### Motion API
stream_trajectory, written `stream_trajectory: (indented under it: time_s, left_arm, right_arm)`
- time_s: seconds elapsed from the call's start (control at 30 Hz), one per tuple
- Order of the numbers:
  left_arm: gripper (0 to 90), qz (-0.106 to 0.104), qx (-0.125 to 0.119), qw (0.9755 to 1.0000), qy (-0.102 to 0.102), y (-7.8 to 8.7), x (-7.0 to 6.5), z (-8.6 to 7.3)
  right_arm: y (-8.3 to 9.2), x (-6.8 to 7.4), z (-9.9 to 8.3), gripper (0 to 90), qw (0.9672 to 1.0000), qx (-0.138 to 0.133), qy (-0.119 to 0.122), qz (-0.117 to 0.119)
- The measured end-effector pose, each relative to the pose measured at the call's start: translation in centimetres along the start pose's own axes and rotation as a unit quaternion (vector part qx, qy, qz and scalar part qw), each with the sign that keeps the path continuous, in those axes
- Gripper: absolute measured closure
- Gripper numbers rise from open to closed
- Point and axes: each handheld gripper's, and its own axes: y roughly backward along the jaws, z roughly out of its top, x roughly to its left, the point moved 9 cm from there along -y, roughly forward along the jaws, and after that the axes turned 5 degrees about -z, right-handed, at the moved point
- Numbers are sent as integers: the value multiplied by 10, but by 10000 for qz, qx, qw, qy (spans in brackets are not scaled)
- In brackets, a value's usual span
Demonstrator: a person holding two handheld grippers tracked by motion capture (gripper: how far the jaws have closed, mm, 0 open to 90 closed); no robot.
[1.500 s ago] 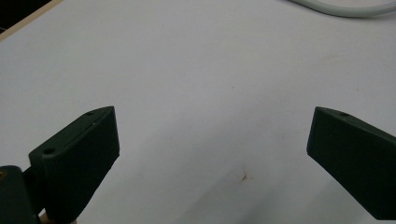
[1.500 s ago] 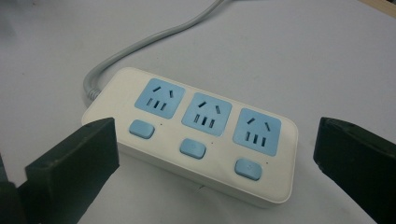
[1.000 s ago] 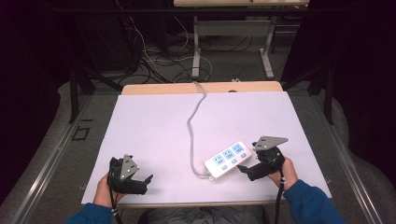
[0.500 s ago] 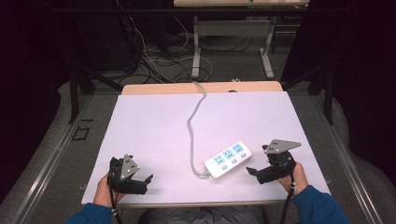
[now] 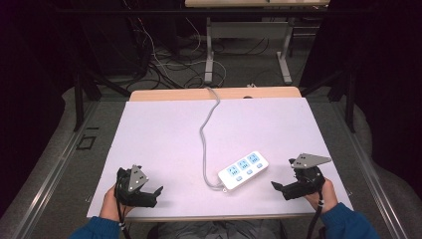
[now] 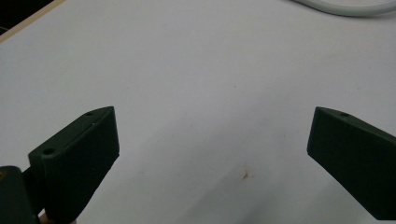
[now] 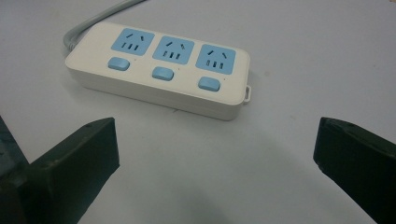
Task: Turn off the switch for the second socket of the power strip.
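A rigid, light power strip point(image 7: 156, 67) with 3 sockets is faced at 12 o'clock by the released right gripper point(image 7: 215, 163); its long sides should be gripped.

A white sheet point(image 5: 164, 129) covers the wooden table point(image 5: 164, 94); beyond it, seemingly tangled cables point(image 5: 164, 64).

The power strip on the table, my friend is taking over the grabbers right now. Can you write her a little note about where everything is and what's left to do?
Left gripper: open, holding nothing, low at the near left of the table.
Right gripper: open, holding nothing, pointing at the power strip, with a gap between them.
Power strip: flat on the table near the front, sockets up, nothing plugged in. Its grey cable runs off the far edge.
Done: nothing to be seen on the strip so far.
Left: probably bring the right gripper in to handle the strip.
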Motion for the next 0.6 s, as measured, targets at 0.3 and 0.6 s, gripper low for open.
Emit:
stream_trajectory:
  time_s: [0.3,0.6]
  left_arm:
    - [21,-2,8,10000,-5,0,0,0]
    - [21,6,26,10000,-25,0,0,-1]
  right_arm:
    - [6,-4,-9,0,10000,19,-37,-54]
    - [10,-7,-15,0,9999,-41,-72,-114]
